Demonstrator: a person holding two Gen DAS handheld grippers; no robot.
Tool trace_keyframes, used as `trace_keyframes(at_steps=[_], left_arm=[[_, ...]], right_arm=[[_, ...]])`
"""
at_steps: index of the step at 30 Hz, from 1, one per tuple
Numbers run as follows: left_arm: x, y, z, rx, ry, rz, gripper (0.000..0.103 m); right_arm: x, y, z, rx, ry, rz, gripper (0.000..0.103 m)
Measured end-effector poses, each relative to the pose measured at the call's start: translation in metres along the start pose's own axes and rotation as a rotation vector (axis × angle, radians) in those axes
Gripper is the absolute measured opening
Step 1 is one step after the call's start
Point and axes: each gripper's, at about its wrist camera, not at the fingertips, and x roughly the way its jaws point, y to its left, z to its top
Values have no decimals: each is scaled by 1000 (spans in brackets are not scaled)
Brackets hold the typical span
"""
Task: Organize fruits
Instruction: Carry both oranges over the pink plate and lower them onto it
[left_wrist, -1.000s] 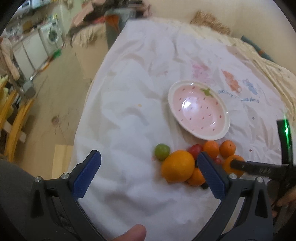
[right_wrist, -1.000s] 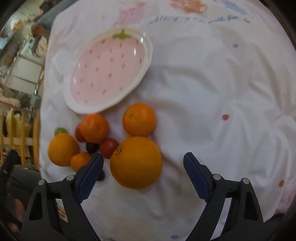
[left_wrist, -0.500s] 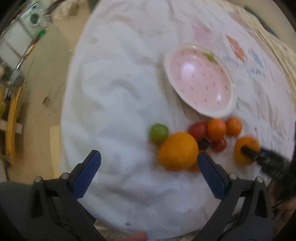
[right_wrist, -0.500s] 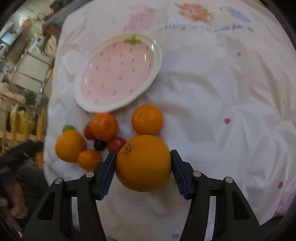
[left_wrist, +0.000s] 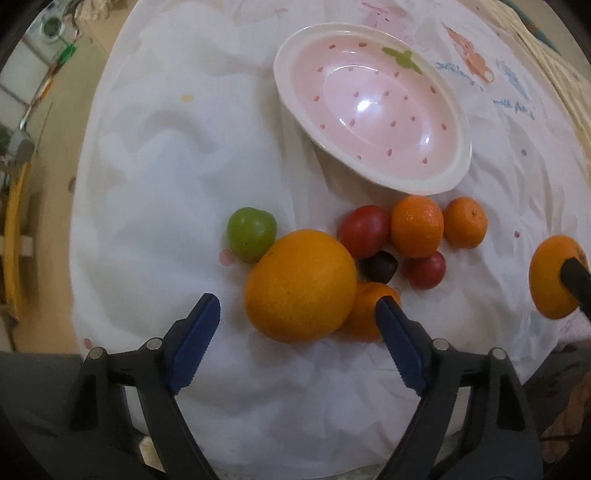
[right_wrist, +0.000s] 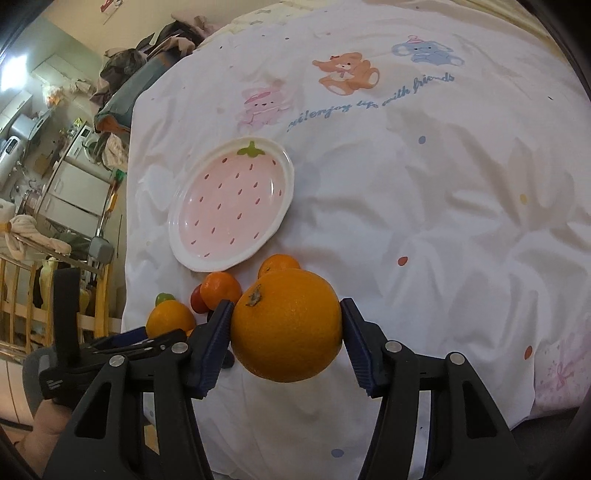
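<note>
In the left wrist view, a strawberry-patterned plate (left_wrist: 373, 125) lay upper centre, with small fruits (left_wrist: 417, 225) crowded beneath. The left gripper (left_wrist: 297, 314) stood spread before an orange (left_wrist: 301, 284) at centre.

In the right wrist view, the right gripper (right_wrist: 286, 325) pinched a big orange (right_wrist: 286, 328), stem end turned upper left, lower centre below the plate (right_wrist: 231, 203).

A bed under a white cartoon-print sheet (right_wrist: 424, 192) carries a strawberry-pattern dish (left_wrist: 373, 122), and beside it a green fruit (left_wrist: 252, 233), oranges, tangerines and red tomatoes.
</note>
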Motion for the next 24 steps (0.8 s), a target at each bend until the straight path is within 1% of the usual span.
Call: trace_keyframes(at_steps=[7, 9, 10, 14, 19, 21, 24], left_arm=[[5, 3, 8, -60, 3, -18, 68], [8, 8, 8, -103, 17, -31, 59], [8, 10, 7, -112, 16, -35, 57], [3, 7, 0, -103, 11, -14, 55], [-6, 5, -3, -116, 11, -41, 54], [-13, 3, -4, -107, -2, -55, 54], [-26, -6, -1, -80, -40, -51, 54]], right_arm=[[1, 2, 1, 3, -5, 19, 60], [1, 2, 1, 5, -5, 20, 60], [0, 2, 1, 4, -4, 21, 60], [0, 2, 2, 8, -9, 23, 60], [3, 3, 3, 11, -4, 15, 60], [3, 3, 2, 10, -2, 22, 60], [2, 5, 2, -2, -10, 19, 60]])
